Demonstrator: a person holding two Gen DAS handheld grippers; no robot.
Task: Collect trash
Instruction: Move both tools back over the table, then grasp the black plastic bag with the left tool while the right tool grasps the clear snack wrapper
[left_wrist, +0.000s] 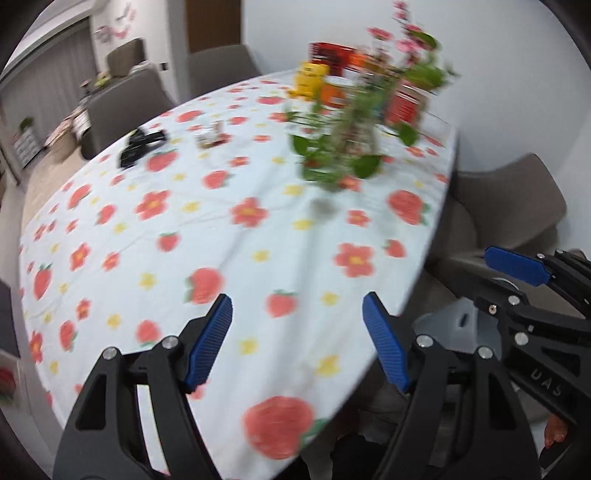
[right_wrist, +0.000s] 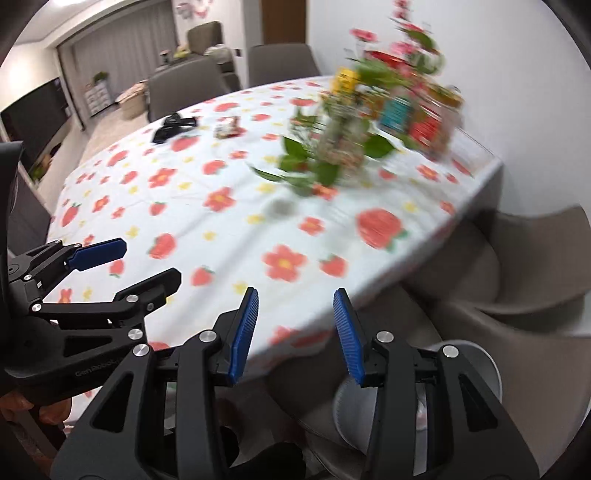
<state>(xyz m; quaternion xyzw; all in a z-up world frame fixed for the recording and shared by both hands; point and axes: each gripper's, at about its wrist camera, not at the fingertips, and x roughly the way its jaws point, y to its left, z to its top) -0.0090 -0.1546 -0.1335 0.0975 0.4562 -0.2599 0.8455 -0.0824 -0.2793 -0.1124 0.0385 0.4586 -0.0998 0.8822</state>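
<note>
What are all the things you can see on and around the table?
Floral cloth-covered table: one, white with red and yellow, centre.
Vase of green-leaved pink flowers: one, mid-table.
Colourful boxes and jars: several, red, yellow, orange, far end; blurred.
Small crumpled wrapper: one, pale, far side.
Black object: one, left of wrapper.
Grey chairs: several, around table.
White bin: one, below table edge.
Left gripper: black with blue pads, open.
Right gripper: same, open.

Dining surface and its surroundings, both views blurred.
The surface (left_wrist: 229, 236) carries a white cloth printed with red flowers and strawberries; a vase of pink flowers and green leaves (left_wrist: 351, 147) stands toward its far side, with red and yellow boxes (left_wrist: 314, 79) behind it. Grey chairs (right_wrist: 280, 62) stand around.
</note>
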